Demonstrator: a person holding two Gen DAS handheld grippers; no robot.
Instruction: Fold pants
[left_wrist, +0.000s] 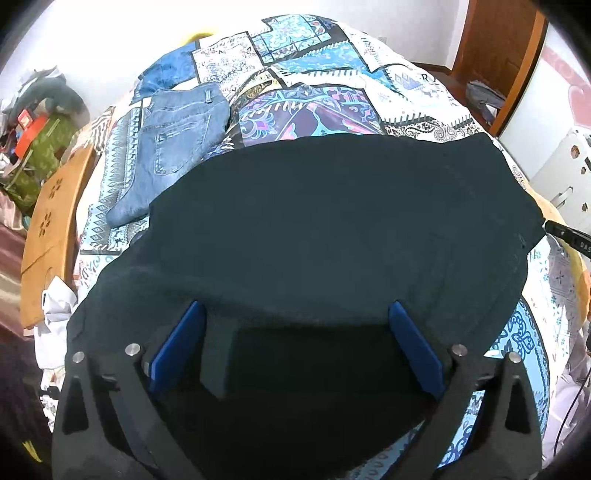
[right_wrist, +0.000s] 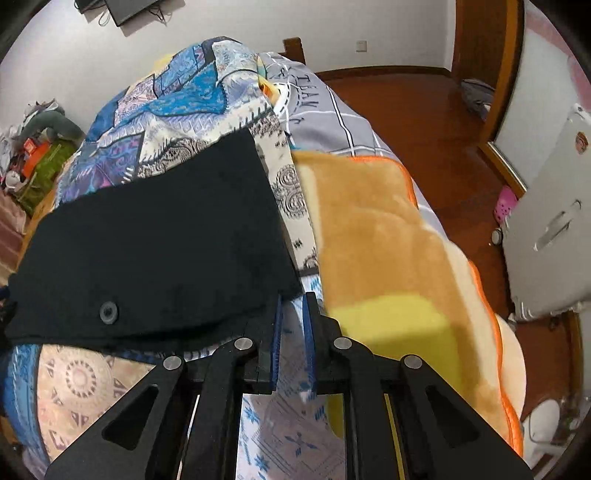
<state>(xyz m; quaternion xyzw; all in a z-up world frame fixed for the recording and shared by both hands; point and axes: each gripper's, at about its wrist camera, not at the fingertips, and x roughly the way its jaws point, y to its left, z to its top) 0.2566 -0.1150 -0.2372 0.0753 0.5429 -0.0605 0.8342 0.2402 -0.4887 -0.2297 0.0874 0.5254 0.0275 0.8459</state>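
Observation:
Black pants lie spread flat across the patterned bedspread. My left gripper is open wide, its blue pads astride the near edge of the pants, where a dark fold sits between them. In the right wrist view the pants show a round button near their waistband. My right gripper stands at the pants' right corner with its blue pads a narrow gap apart; nothing shows between them, and the corner touches the left finger.
Folded blue jeans lie on the bed at the far left. A tan and orange fleece blanket covers the bed's right side. A wooden headboard and clutter stand left. A white appliance stands right on the wood floor.

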